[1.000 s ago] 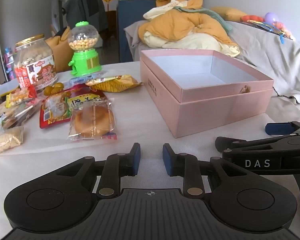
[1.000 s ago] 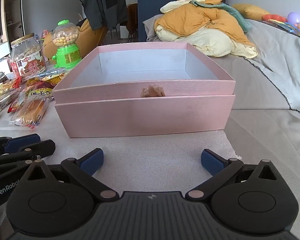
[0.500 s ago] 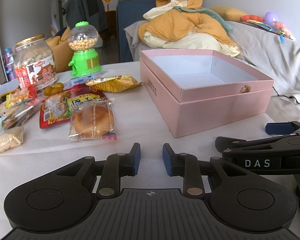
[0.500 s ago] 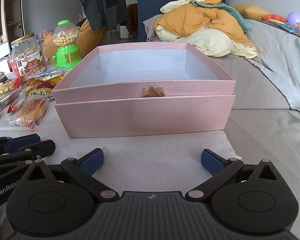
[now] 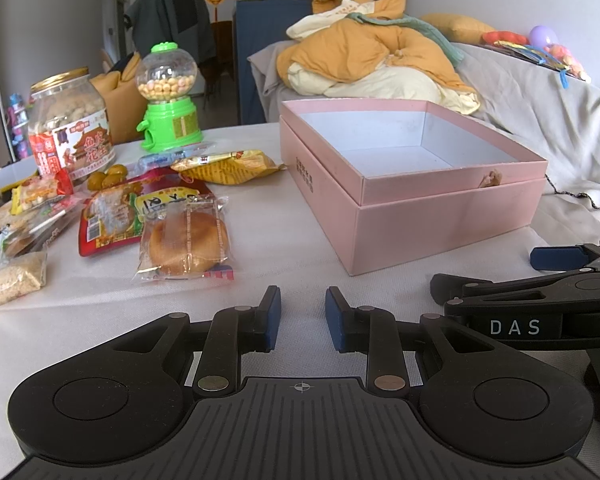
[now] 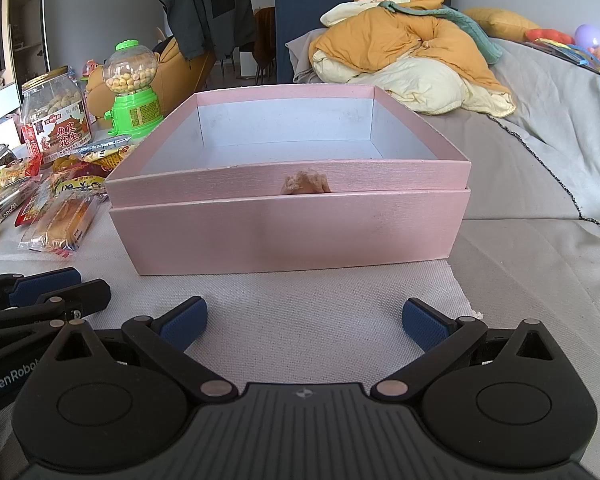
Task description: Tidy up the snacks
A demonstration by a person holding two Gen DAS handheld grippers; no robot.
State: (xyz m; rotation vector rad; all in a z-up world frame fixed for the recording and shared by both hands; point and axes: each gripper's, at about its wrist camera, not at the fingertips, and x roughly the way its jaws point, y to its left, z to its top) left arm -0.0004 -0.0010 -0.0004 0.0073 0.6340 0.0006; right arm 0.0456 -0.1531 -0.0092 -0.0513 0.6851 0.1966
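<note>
The white-clothed table [image 5: 308, 240] fills the lower half of both views; the open pink box [image 6: 288, 224] sits at the centre of the right wrist view and right of centre in the left wrist view, its inside bare; a peanut jar [image 5: 70, 124] and a green candy dispenser [image 5: 168, 100] stand at the upper left. The loose snacks lie in a cluster at the left of the left wrist view, nearest of them a clear-wrapped round cake [image 5: 186, 240], up and left of the left gripper [image 5: 302, 318], its wrapper's long axis running away from the camera, roughly in line with the fingers; I judge the left hand the nearer one for a first pick, the box lying to its right. The left gripper's jaws stand narrowly apart with nothing between them; the right gripper [image 6: 304, 320] is spread wide and empty, facing the box's near wall. Compared with a second ago, nothing has shifted; both grippers and every snack sit as they did.
</note>
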